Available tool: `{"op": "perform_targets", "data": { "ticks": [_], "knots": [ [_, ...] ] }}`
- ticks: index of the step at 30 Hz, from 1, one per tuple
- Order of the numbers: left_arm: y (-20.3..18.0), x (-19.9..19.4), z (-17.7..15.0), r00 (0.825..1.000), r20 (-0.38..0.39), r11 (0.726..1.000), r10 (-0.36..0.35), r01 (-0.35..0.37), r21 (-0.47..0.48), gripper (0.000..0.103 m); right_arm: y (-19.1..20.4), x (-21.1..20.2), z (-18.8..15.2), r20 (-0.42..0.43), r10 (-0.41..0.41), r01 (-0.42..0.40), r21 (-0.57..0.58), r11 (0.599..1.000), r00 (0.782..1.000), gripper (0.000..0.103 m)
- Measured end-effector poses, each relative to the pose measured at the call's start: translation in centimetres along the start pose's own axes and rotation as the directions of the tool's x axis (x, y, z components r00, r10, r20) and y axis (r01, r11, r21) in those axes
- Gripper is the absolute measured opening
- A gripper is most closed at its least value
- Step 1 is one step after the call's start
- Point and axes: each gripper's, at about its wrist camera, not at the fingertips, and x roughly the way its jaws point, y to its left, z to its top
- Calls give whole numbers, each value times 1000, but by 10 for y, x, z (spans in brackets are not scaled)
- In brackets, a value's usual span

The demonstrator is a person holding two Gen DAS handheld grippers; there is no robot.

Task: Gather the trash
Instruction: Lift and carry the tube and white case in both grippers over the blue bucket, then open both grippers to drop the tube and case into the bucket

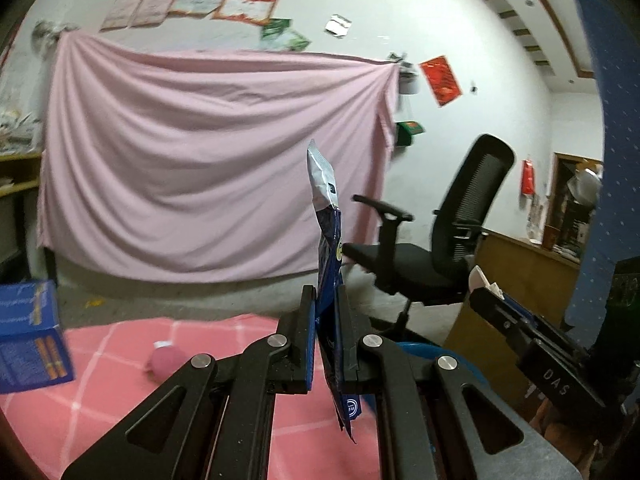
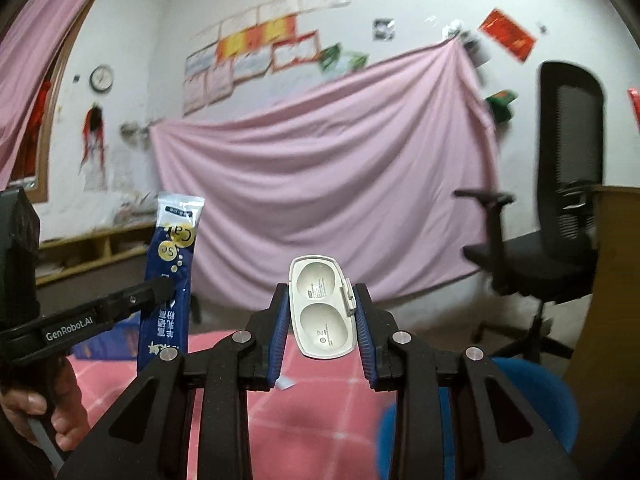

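My left gripper (image 1: pixel 325 312) is shut on a dark blue and silver snack sachet (image 1: pixel 328 240), held upright and edge-on above the pink checked cloth (image 1: pixel 120 392). The same sachet (image 2: pixel 170 276) shows flat-on at the left of the right wrist view, pinched by the left gripper (image 2: pixel 162 286). My right gripper (image 2: pixel 322 312) is shut on a white plastic case (image 2: pixel 322 308) with two oval hollows, held upright. The right gripper (image 1: pixel 486 294) also shows at the right of the left wrist view, with a bit of white at its tip.
A blue bin (image 2: pixel 532 400) sits low right, beside a brown cabinet (image 2: pixel 612 320). A black office chair (image 1: pixel 448 240) stands behind. A blue box (image 1: pixel 28 336) and a pink ball (image 1: pixel 166 362) lie on the cloth. A pink sheet (image 1: pixel 200 160) hangs on the wall.
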Motion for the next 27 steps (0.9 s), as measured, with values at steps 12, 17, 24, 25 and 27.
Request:
{"op": "perform_targets", "data": {
  "ticks": [12, 17, 24, 25, 27],
  "knots": [
    [-99, 65, -22, 986, -81, 987, -146, 151, 58, 6, -88, -53, -7, 19, -203, 200, 101, 975, 979, 29],
    [-118, 99, -28, 968, -188, 985, -164, 171, 23, 6, -121, -56, -21, -59, -253, 260, 170, 951, 966, 29],
    [-125, 134, -38, 928, -338, 987, -155, 156, -23, 6, -146, -47, -40, -163, -242, 277, 241, 930, 956, 29],
    [-125, 139, -39, 922, -356, 988, -154, 154, -29, 6, -147, -44, -42, -179, -239, 278, 243, 929, 955, 29],
    [-124, 144, -43, 910, -388, 989, -146, 145, -33, 6, -147, -39, -46, -202, -232, 278, 246, 929, 952, 29]
  ]
}}
